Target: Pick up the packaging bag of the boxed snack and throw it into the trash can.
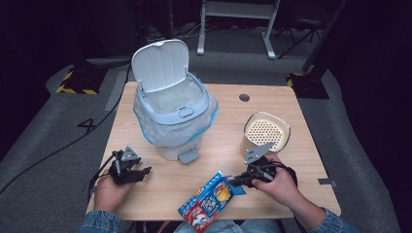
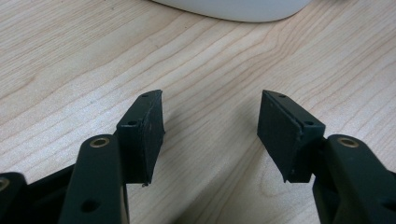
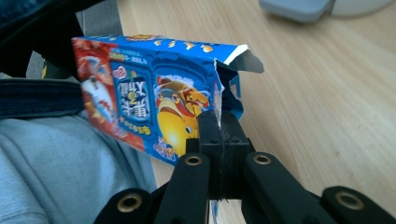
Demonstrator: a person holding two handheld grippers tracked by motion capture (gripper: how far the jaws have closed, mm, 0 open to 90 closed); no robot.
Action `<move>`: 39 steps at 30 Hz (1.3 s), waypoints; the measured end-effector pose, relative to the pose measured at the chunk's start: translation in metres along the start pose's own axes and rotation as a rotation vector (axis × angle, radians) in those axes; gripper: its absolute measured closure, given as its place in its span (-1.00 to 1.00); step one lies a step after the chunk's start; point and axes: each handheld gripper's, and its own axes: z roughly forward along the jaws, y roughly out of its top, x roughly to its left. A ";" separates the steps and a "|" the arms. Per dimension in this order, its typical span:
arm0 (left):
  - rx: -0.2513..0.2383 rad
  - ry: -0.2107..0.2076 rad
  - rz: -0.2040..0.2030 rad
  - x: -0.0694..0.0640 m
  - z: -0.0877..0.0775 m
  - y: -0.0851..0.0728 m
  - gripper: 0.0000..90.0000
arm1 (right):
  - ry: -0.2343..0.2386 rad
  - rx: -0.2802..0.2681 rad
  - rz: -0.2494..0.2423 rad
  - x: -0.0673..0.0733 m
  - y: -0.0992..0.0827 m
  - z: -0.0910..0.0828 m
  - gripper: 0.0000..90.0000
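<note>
At the near edge of the wooden table (image 1: 291, 121), the right gripper (image 1: 236, 180) has its jaws pressed together on the torn open end of a blue snack box (image 1: 208, 200), which hangs partly over the edge above the person's lap. The left gripper (image 1: 141, 173) rests on the table, jaws apart with nothing between them. Farther off stand a cream perforated container (image 1: 265, 132) and a white pedal bin (image 1: 170, 109), its lid up, lined with a bag.

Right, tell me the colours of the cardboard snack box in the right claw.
The cardboard snack box is mostly blue, red at one end, with a yellow-orange cartoon figure; the right gripper view shows it best.
</note>
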 end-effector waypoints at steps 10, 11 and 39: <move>-0.010 -0.005 0.006 0.001 0.000 -0.001 -0.10 | -0.061 -0.134 -0.061 0.009 0.009 -0.034 1.00; -0.018 -0.005 0.009 0.001 0.001 -0.002 -0.11 | -0.069 -0.142 -0.063 0.009 0.010 -0.036 1.00; -0.082 -0.012 0.019 0.003 0.004 -0.009 -0.24 | -0.149 -0.288 -0.107 0.006 0.032 -0.112 1.00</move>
